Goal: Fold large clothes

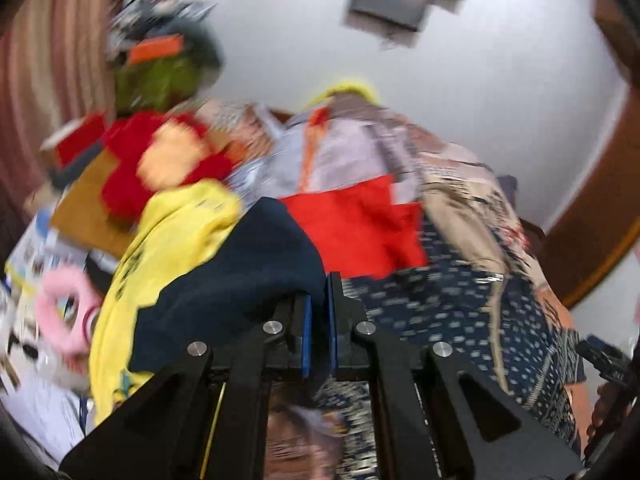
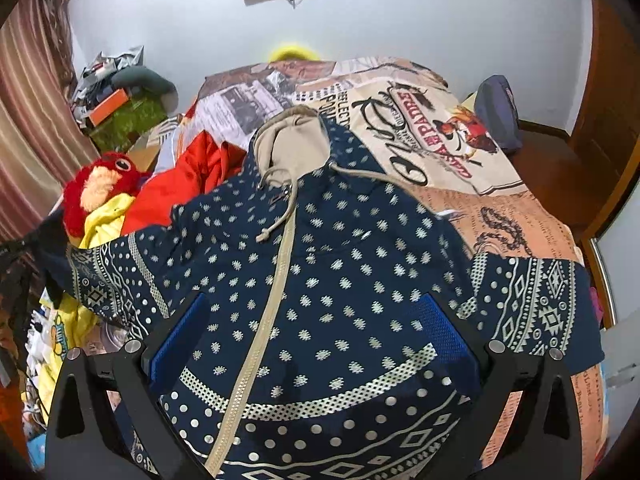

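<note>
Two grippers are at work over one garment: the navy patterned hoodie (image 2: pixel 320 264) lies spread front-up on the bed (image 2: pixel 460 128), its beige hood (image 2: pixel 292 136) pointing toward the far wall and its zipper (image 2: pixel 276 280) running down the middle toward you. Your right gripper (image 2: pixel 308 344) hovers over the lower front of the hoodie with its jaws spread wide and nothing between them; whether the pads touch the cloth cannot be told. Your left gripper (image 1: pixel 319 320) sits at the hoodie's left edge with its jaws drawn nearly together; that view is blurred, and dark navy cloth (image 1: pixel 240 280) drapes right against the pads, so you cannot be sure it is actually pinched. Beyond the hoodie's left sleeve (image 2: pixel 116 272) lie a red garment (image 2: pixel 180 188), a yellow garment (image 2: pixel 104 216) and a red plush toy (image 2: pixel 100 184), close enough to snag a fold. Expect the hoodie to handle as soft, thick and fairly heavy knit: it should sag from any single pinch and drag rather than slide on the printed bedcover. Judged from this, take hold at firm edges, namely the hem band, the cuff or the shoulder seam, and keep clear of the drawstring (image 2: pixel 280 216) and zipper teeth, which would slip or bunch between the pads.
</note>
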Available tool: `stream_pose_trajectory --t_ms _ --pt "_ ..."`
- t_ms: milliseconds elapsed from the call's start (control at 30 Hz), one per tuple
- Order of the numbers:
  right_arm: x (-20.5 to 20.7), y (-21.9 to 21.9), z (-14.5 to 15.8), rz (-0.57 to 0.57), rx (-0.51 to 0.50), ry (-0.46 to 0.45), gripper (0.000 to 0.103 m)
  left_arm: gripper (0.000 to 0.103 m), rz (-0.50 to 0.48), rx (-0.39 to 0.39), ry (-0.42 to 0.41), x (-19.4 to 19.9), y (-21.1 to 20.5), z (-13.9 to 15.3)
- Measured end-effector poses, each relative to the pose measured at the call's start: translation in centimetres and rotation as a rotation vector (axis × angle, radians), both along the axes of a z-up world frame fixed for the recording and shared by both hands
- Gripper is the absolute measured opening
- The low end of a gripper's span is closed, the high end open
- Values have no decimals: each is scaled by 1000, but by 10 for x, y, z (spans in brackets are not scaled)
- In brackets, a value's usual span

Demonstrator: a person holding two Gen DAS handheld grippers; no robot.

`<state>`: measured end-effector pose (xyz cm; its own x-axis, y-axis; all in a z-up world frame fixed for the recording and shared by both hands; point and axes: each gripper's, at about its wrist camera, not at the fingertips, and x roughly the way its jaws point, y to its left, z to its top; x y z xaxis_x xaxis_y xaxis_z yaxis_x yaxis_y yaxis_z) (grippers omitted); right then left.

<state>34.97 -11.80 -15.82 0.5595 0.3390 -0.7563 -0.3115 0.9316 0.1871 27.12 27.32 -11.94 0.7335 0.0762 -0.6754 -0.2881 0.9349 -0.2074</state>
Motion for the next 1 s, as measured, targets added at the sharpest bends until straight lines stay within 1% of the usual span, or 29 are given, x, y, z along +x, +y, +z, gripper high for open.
stream_pose_trajectory --t_ms 100,233,333,433,533,667,700,733,767,800,833,867,900,967,1000 --pt "0 -7 3 2 2 -14 103 5 -93 39 -6 20 -47 9" --pt "-2 -18 7 1 9 -32 103 5 -179 68 49 53 -107 -2" --pt "-2 -29 6 -3 18 -37 103 6 -221 83 115 77 -147 -25" --pt "-3 -40 5 -12 24 -34 103 6 -251 87 189 98 -183 -54" --pt "-3 -51 0 -29 29 -19 103 6 -278 101 255 112 -210 -83" --pt "0 -65 -9 -49 51 22 103 8 -304 118 337 117 -230 -114" --pt "0 -68 -11 -55 54 31 103 10 -309 115 348 116 -232 -118" --pt "1 -70 -13 -60 55 43 103 16 -317 108 358 115 -233 -120" --pt "3 -71 -14 -64 52 51 103 26 -324 94 364 114 -234 -121" --pt "3 -72 -15 -68 49 53 103 31 -328 80 363 111 -233 -120" --pt "3 -72 -15 -71 44 55 103 41 -331 69 351 106 -231 -117" --pt "4 -71 -14 -70 37 57 103 48 -329 68 337 103 -229 -113" --pt "4 -70 -14 -68 34 56 103 51 -323 72 318 99 -225 -106" --pt "4 -64 -10 -58 22 48 103 64 -298 85 287 89 -216 -92" --pt "3 -62 -9 -52 16 42 103 67 -282 87 270 84 -208 -85"
